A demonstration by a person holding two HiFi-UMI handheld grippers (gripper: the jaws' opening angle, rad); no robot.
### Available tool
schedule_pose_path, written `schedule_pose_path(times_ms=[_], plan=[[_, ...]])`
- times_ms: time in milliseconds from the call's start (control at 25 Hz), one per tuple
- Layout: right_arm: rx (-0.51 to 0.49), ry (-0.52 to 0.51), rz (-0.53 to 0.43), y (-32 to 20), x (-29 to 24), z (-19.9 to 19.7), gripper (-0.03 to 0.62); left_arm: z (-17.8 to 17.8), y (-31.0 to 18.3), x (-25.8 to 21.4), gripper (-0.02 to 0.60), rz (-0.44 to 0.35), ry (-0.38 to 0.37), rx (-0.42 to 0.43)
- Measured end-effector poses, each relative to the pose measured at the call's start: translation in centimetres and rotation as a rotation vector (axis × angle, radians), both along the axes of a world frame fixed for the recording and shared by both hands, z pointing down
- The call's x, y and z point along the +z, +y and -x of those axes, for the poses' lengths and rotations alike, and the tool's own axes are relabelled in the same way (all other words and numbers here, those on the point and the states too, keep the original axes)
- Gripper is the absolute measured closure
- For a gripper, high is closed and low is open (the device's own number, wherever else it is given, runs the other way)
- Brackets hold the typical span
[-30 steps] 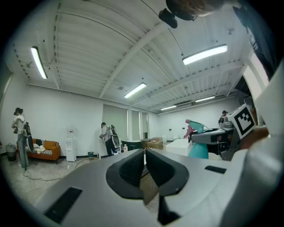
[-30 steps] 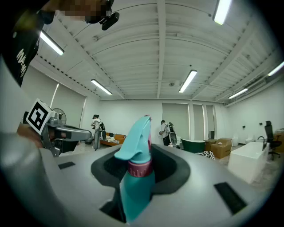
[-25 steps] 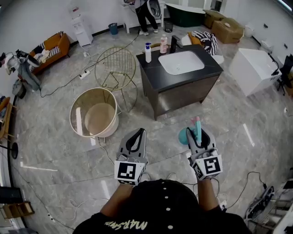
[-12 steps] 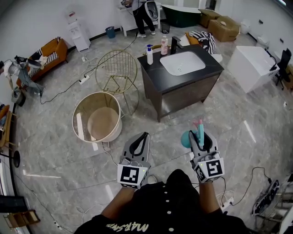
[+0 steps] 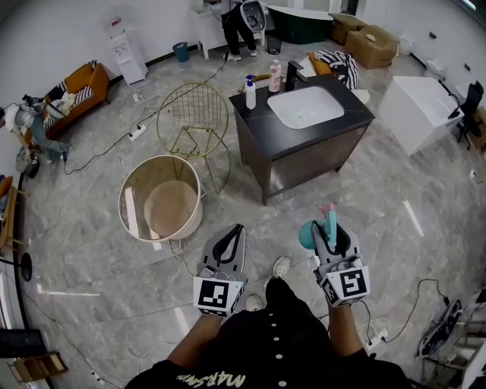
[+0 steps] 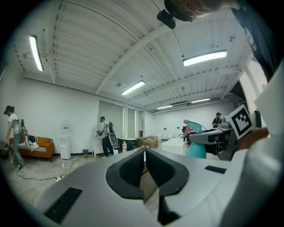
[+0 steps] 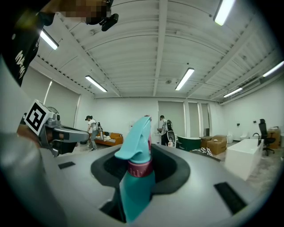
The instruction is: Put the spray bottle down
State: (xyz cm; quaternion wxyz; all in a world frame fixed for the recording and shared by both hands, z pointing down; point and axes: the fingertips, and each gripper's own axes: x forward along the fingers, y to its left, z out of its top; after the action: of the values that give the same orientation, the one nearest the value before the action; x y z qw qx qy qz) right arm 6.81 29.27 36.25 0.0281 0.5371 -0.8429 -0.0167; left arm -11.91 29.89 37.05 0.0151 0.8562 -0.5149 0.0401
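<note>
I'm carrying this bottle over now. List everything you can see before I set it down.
spray bottle: one, teal with pink trigger, between the right gripper's jaws
sink cabinet: one, dark with white basin, on the floor ahead
white bottle: one, white with blue top, cabinet top, left of basin
pink bottle: one, pink, cabinet top, back edge
wire chair: one, gold, left of the cabinet
round basket: one, gold rim, beige inside, floor ahead-left
sofa: one, orange, far left
cardboard boxes: two, brown, far right back
person: one, dark clothes, at the back
left gripper: one, grey, jaws together, empty
right gripper: one, grey, clamped on the spray bottle
</note>
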Motion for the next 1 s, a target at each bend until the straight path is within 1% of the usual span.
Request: schedule_pose_path(times_ms=[120, 320, 720, 840, 1000], plan=[[-0.010, -0.006, -0.003, -2.2, 0.3, -0.3, 0.463, -0.2, -1.9, 0.4, 0.560, 0.003, -0.004, -0.009], [-0.026, -0.021, -0.008, -7.0, 0.1, -1.2, 0.462, -0.9, -6.3, 0.0, 0.560, 0.004, -0.011, -0.033], [-0.070, -0.017, -0.024, -17.0, -0.9, -4.5, 0.463, -3.9, -15.8, -1.0, 0.560, -0.014, -0.011, -0.084], [-0.085, -0.024, -0.029, -19.3, -1.1, -5.4, 0.462, -4.7, -17.8, -1.1, 0.560, -0.017, -0.012, -0.104], [-0.106, -0.021, -0.028, -21.5, -0.7, -6.4, 0.462, -5.5, -19.2, -0.8, 0.560, -0.011, -0.016, -0.129]])
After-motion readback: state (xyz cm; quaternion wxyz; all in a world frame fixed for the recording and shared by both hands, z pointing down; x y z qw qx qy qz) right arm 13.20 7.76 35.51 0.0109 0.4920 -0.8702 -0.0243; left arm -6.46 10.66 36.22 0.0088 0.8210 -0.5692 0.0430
